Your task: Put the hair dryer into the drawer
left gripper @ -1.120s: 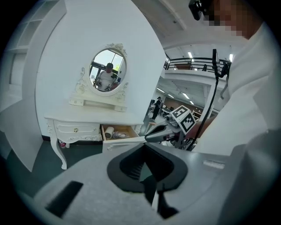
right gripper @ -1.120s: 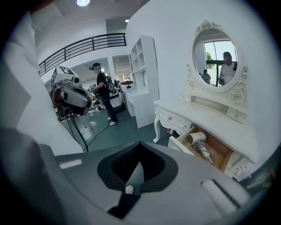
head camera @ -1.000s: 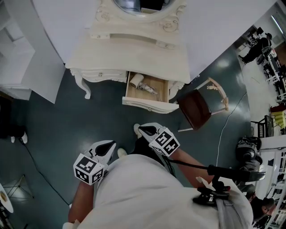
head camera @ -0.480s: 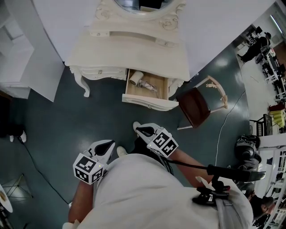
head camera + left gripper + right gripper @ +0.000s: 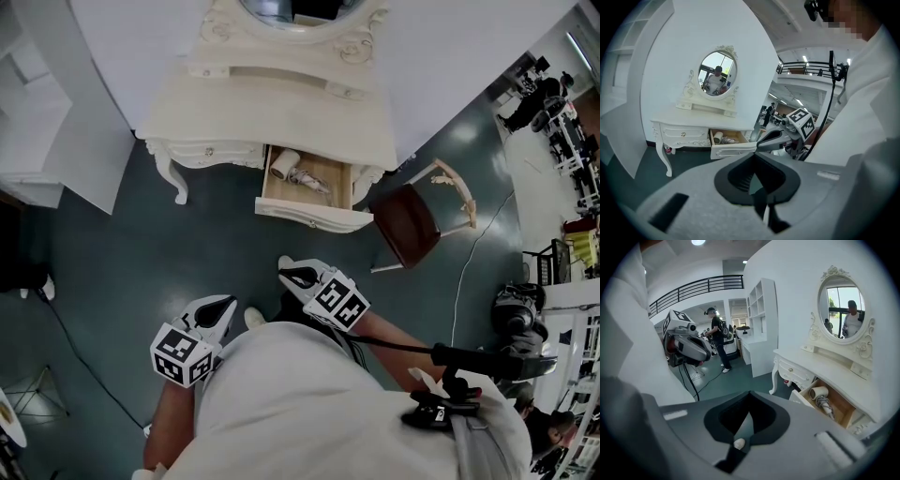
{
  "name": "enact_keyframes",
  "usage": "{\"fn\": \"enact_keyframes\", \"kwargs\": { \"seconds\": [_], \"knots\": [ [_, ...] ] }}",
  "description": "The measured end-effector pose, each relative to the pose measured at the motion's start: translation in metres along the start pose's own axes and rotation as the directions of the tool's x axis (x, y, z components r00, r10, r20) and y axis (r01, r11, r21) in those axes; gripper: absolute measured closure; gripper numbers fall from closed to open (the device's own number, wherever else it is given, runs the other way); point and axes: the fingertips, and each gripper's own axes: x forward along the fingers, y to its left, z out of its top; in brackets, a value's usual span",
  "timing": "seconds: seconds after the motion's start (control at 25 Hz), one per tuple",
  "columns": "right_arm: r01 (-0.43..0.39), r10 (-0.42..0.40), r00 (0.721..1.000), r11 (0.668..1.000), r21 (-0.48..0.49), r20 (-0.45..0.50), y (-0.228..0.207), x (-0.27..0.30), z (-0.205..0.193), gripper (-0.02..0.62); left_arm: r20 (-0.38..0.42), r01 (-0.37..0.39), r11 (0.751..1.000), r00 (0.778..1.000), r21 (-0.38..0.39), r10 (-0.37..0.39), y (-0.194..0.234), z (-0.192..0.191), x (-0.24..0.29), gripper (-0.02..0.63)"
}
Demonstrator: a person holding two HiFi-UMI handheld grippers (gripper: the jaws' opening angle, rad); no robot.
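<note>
"Where's the hair dryer (image 5: 298, 175)?"

"In the drawer (image 5: 309, 217). That drawer is pulled out from under the tabletop (image 5: 281, 108), straight ahead of both tongs and well apart from them. The dryer lies toward its left end, barrel pointing at the back."

"And are the tongs gripping anything?"

"No. The left tongs (image 5: 232, 301) are closed, tips together with nothing between them. The right tongs (image 5: 284, 273) are pressed together too, and empty. The person holds both low in front of the body, over the dark floor (image 5: 112, 272), angled down and pointing toward the dressing table."

"Which pair is closer to the drawer?"

"The right tongs, a little. The left tongs sit further back, beside them and apart."

"Anything else around there?"

"A wooden chair (image 5: 411, 225) stands off to the right of the right tongs, just beside the drawer's right end. An oval mirror (image 5: 718, 74) rises at the back of the tabletop, beyond the drawer."
</note>
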Motion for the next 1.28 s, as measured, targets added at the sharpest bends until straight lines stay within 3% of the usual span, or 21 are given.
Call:
{"fn": "enact_keyframes", "kwargs": {
  "seconds": [0.8,1.28],
  "knots": [
    [0.006,-0.006,1.000,1.000,-0.024,-0.006,-0.017,-0.005,0.000,0.597,-0.040,0.028,1.000,0.999,-0.001,-0.028,0.006,0.010,0.022,0.606],
    [0.013,-0.014,1.000,1.000,-0.006,-0.016,-0.050,-0.009,-0.006,0.597,-0.061,0.039,0.999,0.997,-0.007,-0.039,0.012,0.026,0.053,0.606]
  ]
}}
